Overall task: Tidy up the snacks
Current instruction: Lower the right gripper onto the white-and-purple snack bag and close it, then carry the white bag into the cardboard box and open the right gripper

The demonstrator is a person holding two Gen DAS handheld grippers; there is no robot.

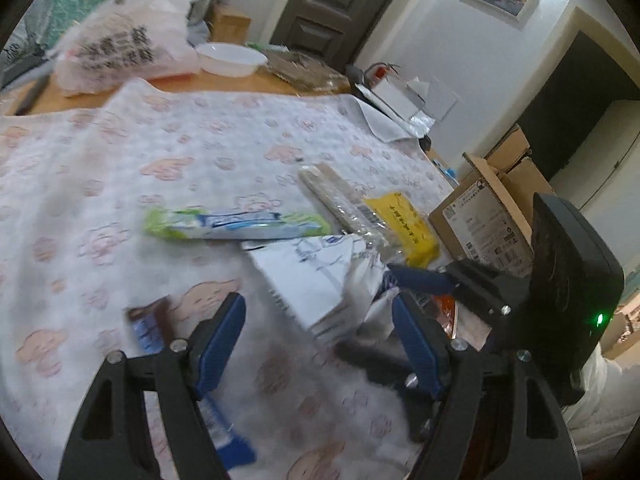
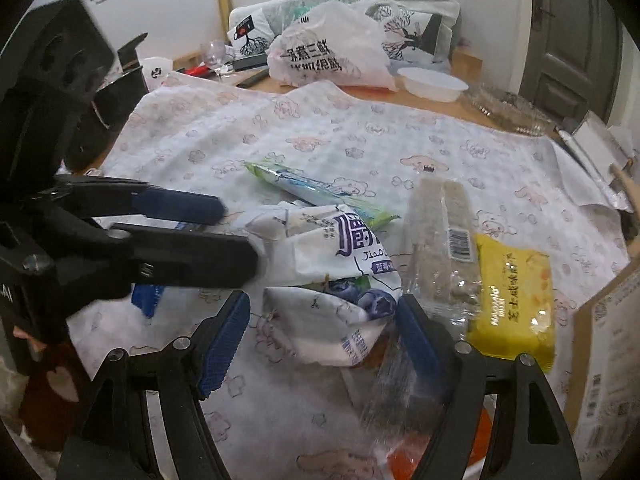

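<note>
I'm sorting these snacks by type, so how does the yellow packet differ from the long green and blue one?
The flat yellow plastic snack packet is broad and rectangular; the long green and blue wrapped snack bar is narrow and stick-shaped. The yellow packet lies near the cardboard box, the green and blue bar farther out on the cloud-print cloth. Both are sealed and lie flat, ungripped.
</note>
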